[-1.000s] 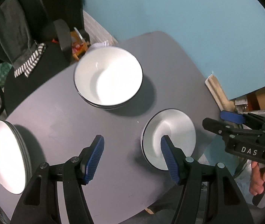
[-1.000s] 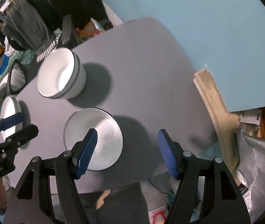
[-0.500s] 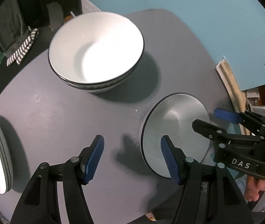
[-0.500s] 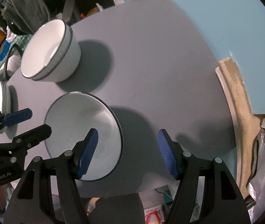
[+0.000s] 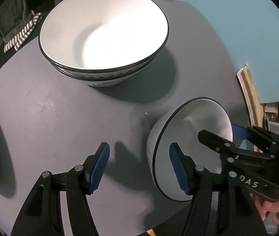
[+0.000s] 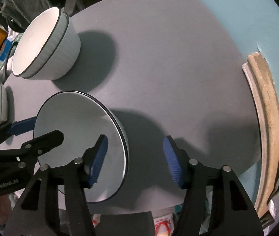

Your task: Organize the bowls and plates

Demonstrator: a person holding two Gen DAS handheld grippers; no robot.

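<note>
Now my left gripper (image 5: 139,165) is wide over the small bowl's (image 5: 196,122) rim. My right gripper (image 6: 135,157) is closing around its other rim, not touching, on the gray table (image 6: 168,59).

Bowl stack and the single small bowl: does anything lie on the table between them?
Nothing but bare grey table in shadow separates the bowl stack from the small bowl, plus one tiny white speck, seen in the left wrist view.

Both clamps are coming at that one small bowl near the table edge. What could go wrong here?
The single bowl sits close to the gray table edge, so a nudge might push it off. The left gripper and the right gripper, whose jaws are closing, each straddle its rim from opposite sides and could knock each other or tip it.
</note>
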